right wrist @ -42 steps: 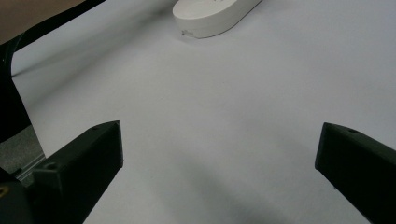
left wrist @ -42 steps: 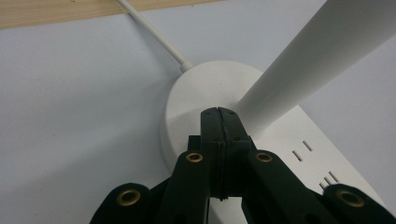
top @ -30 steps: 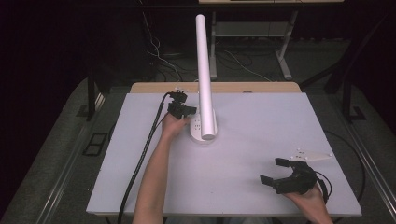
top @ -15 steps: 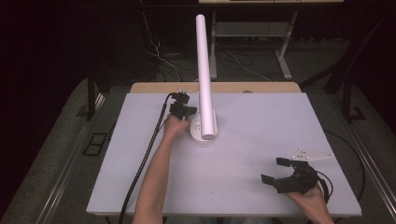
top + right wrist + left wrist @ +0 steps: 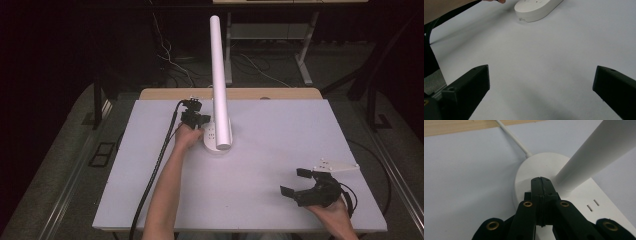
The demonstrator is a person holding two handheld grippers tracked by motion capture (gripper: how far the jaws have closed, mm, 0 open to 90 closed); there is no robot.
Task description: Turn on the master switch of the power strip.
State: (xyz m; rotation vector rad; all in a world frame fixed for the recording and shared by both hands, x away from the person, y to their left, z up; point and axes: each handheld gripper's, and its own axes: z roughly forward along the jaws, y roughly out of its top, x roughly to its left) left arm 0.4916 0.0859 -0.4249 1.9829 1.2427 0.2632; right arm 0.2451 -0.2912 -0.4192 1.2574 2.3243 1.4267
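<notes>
- On the white table [image 5: 280, 150], at about 11 o'clock from centre, stands the lamp [image 5: 218, 75]: a tall white tube rising from a flat base [image 5: 216, 142], leaning slightly.
- Base, seen from the left gripper view, is an oval white slab [image 5: 529, 170] with socket slots [image 5: 592, 205] on top and a thin white cord [image 5: 511, 136] leaving at 11 o'clock toward the wooden edge.
- We judge it top-heavy: long stiff tube, smooth hard plastic, likely slippery, light overall. A push high up would tip it.
- Best hold, we think: low on the tube just above the base, or on the base rim. Not the cord.
- Left gripper [image 5: 196, 118] sits at 9 o'clock of the base; jaws pressed fully together, nothing between them, tips over the base top beside the tube foot. We can't tell if they touch it.
- Right gripper [image 5: 299, 185] rests at 4 o'clock on the table, well apart from the lamp, jaws wide apart and empty.
- Its grey plate [image 5: 336, 166] lies on top of it.
</notes>
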